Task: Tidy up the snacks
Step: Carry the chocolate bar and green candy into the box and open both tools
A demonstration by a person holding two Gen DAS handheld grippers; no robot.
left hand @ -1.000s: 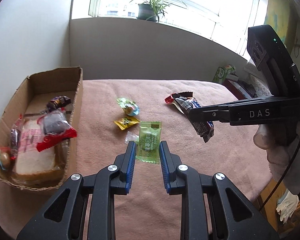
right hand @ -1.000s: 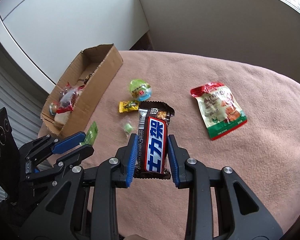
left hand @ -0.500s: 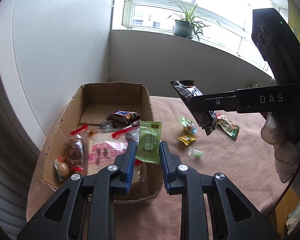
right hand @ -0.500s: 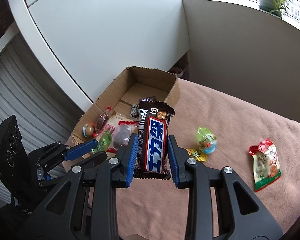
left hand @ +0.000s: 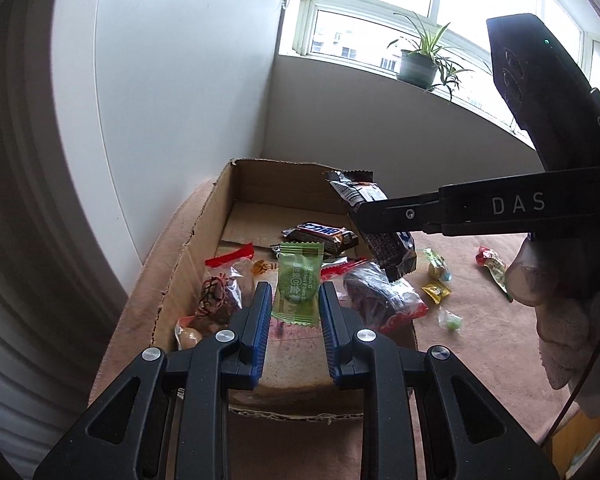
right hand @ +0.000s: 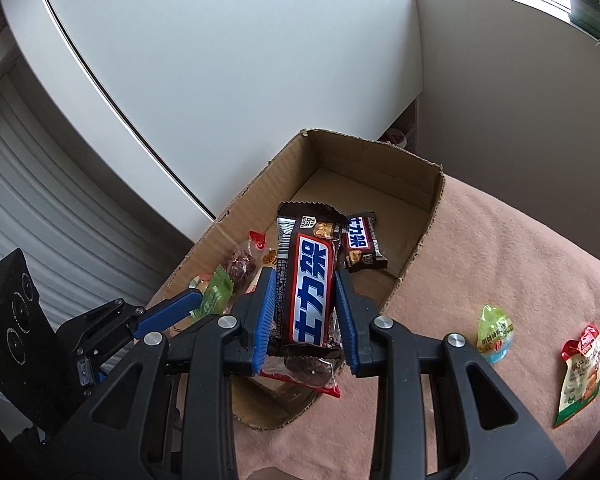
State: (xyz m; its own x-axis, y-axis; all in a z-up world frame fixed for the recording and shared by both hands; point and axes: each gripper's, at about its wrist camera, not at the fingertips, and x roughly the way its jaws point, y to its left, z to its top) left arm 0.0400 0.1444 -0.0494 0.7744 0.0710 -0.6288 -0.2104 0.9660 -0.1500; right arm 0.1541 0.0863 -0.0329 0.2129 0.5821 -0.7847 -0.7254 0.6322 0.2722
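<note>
My left gripper [left hand: 294,300] is shut on a green candy packet [left hand: 298,282] and holds it above the near half of the cardboard box [left hand: 204,216]. My right gripper [right hand: 305,284] is shut on a brown chocolate bar [right hand: 308,280] and holds it over the box [right hand: 432,216]; it also shows in the left wrist view [left hand: 374,226]. In the box lie a second chocolate bar [left hand: 320,234], red-edged snack bags [left hand: 380,294] and a bread pack. The left gripper shows at the left of the right wrist view [right hand: 196,306].
On the pink blanket [right hand: 520,264] right of the box lie a green-and-blue round candy [right hand: 494,330], a red-green snack bag [right hand: 580,372], a yellow candy [left hand: 436,291] and a small green candy [left hand: 451,322]. A white wall stands behind the box. A potted plant [left hand: 418,62] sits on the windowsill.
Both grippers have swung left from the blanket to above the box, each still holding its snack. The box now fills the middle of both views.
</note>
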